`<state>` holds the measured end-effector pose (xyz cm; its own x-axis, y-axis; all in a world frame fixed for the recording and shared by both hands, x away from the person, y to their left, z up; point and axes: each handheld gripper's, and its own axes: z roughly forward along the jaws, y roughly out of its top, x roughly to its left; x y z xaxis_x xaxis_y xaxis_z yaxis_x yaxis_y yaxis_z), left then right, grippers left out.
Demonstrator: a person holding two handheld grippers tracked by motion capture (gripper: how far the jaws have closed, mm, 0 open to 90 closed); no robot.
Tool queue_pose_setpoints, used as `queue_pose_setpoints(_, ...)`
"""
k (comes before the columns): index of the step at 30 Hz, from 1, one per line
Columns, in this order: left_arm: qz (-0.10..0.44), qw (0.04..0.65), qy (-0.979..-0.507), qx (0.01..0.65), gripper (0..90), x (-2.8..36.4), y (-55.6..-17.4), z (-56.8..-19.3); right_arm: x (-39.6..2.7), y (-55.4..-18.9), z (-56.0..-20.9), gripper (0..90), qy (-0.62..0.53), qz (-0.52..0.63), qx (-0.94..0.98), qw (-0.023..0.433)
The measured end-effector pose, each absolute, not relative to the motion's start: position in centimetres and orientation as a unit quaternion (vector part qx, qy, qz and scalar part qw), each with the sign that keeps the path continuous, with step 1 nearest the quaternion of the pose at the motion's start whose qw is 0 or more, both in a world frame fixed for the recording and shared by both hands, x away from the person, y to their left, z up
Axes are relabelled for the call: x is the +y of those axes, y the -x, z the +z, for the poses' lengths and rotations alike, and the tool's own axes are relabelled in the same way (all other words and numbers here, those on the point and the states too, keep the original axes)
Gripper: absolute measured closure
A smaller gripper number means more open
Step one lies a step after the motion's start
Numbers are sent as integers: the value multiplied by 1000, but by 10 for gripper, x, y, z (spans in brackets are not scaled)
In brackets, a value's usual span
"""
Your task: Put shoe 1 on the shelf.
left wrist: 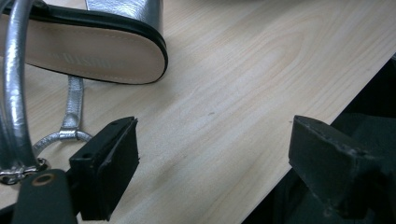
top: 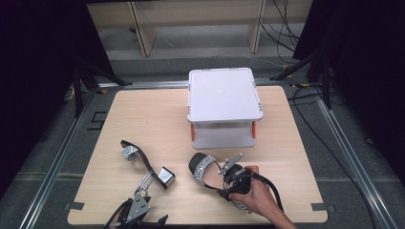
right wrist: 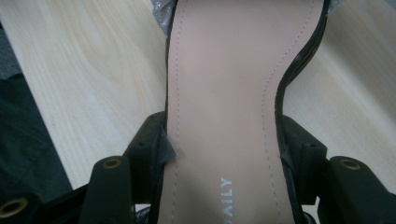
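I see white two-tier rack (top: pixel 224 107) with orange posts at far middle of wooden table (top: pixel 143 114); cables (top: pixel 315 102) trail right.

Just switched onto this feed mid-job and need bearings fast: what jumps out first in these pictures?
A pair of silver heeled sandals lies on the wooden table. The right tool is clamped across the insole of the right-hand sandal near the front middle. The left-hand sandal lies on its side beside the open left tool, untouched. Behind them stands a white two-tier plastic rack with orange posts.
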<state>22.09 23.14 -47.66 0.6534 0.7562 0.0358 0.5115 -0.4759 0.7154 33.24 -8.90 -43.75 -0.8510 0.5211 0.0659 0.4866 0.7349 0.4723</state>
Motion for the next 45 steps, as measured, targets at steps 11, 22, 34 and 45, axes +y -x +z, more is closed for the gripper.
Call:
queue_pose_setpoints(11, 175, 351, -840, 375, 157, 232, -221, -477, -47, -357, -379, 427, -247, 282, 927, 8)
queue_pose_setpoints(22, 174, 353, -840, 375, 157, 232, -220, -475, -25, -381, -317, 428, -245, 322, 914, 29)
queue_pose_setpoints(34, 176, 359, -834, 379, 157, 232, -220, -476, -18, -443, -266, 428, -300, 332, 891, 76)
queue_pose_setpoints(45, 172, 362, -836, 376, 157, 231, -219, -476, -18, -508, -259, 427, -407, 304, 857, 81)
